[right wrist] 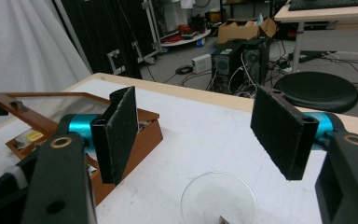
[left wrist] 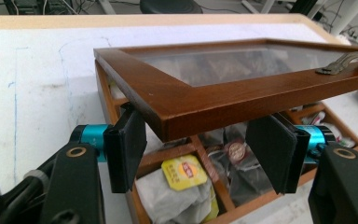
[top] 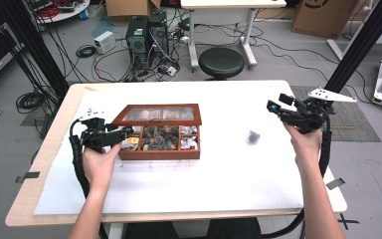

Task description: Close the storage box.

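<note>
Two open jaws of the left gripper [left wrist: 196, 154] are seen around the lid [left wrist: 205, 100] corner, grip untold; a tea bag [left wrist: 182, 173] at six o'clock.

Wide-open, empty, the right gripper [right wrist: 205, 135] is seen above a clear cup [right wrist: 218, 199].

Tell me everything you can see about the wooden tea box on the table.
The wooden tea box is reddish-brown and rectangular, divided into compartments holding tea bags, one with a yellow tag. Its hinged lid, a wood frame around a clear pane with a metal handle, stands partly raised. It sits on the white table cover. The left gripper reaches under the lid's corner, its jaws apart.
</note>
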`<state>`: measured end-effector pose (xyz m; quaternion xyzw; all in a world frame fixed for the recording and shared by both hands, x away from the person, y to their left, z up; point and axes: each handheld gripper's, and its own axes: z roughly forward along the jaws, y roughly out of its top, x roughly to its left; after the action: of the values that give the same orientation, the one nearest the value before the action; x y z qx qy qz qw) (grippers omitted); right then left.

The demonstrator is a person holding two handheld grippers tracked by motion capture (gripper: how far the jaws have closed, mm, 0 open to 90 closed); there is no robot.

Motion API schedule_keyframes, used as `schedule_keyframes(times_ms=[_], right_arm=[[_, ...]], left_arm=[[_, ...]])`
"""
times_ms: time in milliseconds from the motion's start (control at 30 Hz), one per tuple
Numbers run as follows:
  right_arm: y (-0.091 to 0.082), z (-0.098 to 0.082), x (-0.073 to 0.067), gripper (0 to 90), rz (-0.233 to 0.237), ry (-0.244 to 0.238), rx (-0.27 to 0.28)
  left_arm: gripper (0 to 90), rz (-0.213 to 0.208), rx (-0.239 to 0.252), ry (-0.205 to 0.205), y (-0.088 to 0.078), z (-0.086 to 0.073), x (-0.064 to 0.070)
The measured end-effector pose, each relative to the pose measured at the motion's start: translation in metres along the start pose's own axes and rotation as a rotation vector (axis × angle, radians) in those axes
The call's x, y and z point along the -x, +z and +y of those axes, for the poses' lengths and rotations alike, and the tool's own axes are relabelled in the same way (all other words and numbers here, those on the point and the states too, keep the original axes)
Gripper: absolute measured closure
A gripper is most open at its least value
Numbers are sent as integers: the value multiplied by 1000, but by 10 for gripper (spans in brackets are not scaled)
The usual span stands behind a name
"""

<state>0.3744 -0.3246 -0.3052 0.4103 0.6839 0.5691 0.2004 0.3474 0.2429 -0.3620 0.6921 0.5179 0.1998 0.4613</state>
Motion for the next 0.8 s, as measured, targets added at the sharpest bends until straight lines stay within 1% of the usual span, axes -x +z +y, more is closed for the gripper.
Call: schedule_keyframes(times_ms=[100,300,333,567,800], right_arm=[[0,0,0,323,0,-2,3],[1,0,-1,323,0,-1,-2],[0,0,0,323,-1,-3,0],[-1,0,0,323,-1,0,4],[-1,0,0,323,-2,-2,6]], left_arm=[[380,-4,-10,17,0,-6,0],[379,-6,-22,39,0,-9,-1],[378,0,-22,41,0,-10,0],[379,12,-63,84,2,-20,0],[379,27,-86,111,3,-29,1]])
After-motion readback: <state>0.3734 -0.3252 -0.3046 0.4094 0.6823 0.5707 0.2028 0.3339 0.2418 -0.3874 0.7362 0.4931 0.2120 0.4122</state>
